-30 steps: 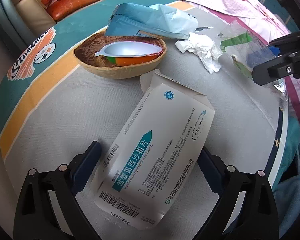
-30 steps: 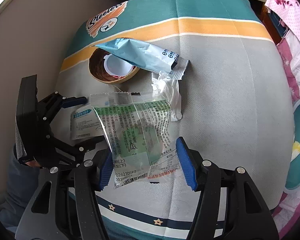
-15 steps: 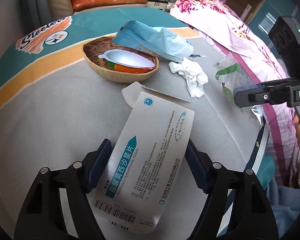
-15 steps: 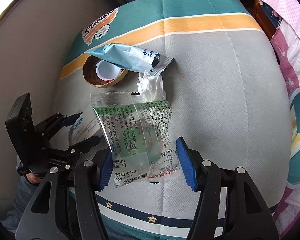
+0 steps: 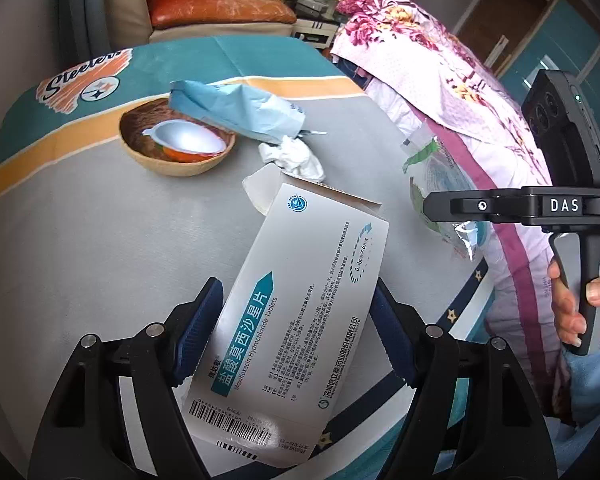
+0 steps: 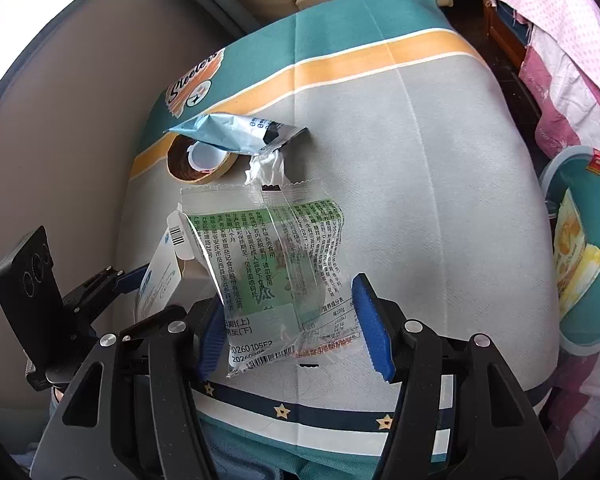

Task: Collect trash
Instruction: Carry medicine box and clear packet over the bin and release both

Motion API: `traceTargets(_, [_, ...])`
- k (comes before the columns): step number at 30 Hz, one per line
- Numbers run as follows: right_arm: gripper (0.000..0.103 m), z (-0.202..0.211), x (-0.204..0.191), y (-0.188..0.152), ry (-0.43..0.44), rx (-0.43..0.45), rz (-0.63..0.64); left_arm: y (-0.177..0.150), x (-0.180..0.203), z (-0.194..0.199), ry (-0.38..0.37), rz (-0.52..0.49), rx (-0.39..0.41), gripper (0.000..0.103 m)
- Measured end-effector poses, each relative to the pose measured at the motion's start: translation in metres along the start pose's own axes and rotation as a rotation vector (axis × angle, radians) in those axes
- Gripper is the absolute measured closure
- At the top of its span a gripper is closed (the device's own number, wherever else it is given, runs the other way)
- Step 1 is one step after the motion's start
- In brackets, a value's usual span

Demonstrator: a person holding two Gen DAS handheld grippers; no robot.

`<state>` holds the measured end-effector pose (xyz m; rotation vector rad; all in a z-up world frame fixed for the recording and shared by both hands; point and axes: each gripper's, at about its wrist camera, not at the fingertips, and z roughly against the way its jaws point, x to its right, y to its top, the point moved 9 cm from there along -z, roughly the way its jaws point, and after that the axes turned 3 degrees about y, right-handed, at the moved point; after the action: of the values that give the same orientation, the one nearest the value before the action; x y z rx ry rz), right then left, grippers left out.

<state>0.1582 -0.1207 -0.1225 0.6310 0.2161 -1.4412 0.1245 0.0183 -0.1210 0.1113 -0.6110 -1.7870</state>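
My left gripper [image 5: 296, 332] is shut on a flattened white medicine box [image 5: 296, 308] with teal print and holds it above the table. My right gripper [image 6: 292, 320] is shut on a clear plastic wrapper [image 6: 276, 268] with green print, also held above the table. The wrapper [image 5: 440, 184] and the right gripper show at the right of the left wrist view. The box [image 6: 160, 276] shows at the left of the right wrist view. On the table lie a light blue pouch [image 5: 236, 110], a crumpled white tissue [image 5: 292, 156] and a wooden bowl [image 5: 176, 148] with a jelly cup.
The table wears a grey, orange and teal cloth [image 6: 420, 184]. A teal basin [image 6: 580, 248] with yellow packaging stands on the floor to the right. A bed with pink floral covers [image 5: 440, 64] lies beyond the table. A sofa cushion [image 5: 216, 8] is at the back.
Both grippers have lifted and pulled back from the table with the box and the wrapper in them. The bowl, pouch and tissue look smaller and farther away.
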Motion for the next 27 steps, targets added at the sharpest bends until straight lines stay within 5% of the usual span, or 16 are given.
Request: traceTargets(27, [0.047,0.12,0.173,-0.009,-0.004,0.285,-0.261,0.069,0.175,-0.066,-0.082,-0.119,-0.05,0.028])
